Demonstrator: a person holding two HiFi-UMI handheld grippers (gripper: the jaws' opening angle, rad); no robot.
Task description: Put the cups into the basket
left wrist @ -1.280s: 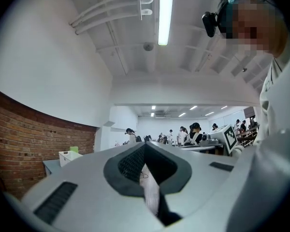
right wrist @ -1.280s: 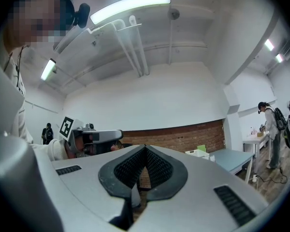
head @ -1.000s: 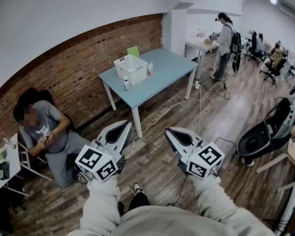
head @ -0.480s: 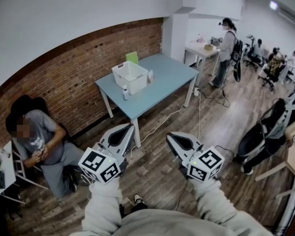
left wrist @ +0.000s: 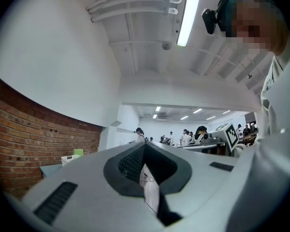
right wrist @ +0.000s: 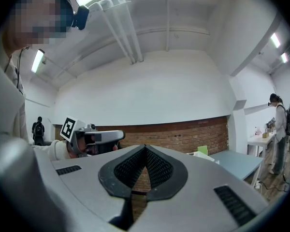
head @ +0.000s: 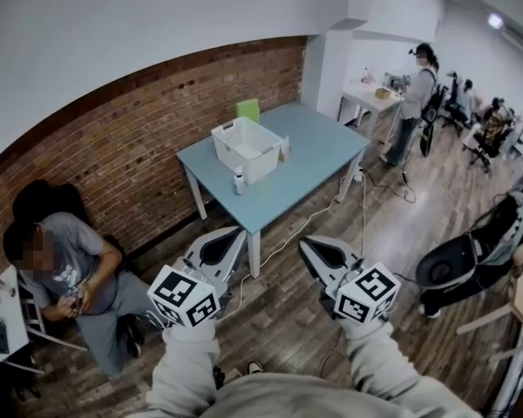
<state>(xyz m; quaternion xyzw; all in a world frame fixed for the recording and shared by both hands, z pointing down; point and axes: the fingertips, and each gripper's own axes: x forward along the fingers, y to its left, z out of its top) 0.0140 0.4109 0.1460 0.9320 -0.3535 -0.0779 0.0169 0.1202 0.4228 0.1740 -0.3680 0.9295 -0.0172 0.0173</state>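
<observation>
The left gripper [head: 234, 233] and right gripper [head: 307, 242] are both empty, jaws pressed together, held level well short of the table [head: 318, 155], probably because nothing is in reach. On the table a basket [head: 260, 159] stands with what looks like a cup [head: 285, 147] just beside it

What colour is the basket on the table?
White. The basket shows best in the head view, on the blue table.
</observation>
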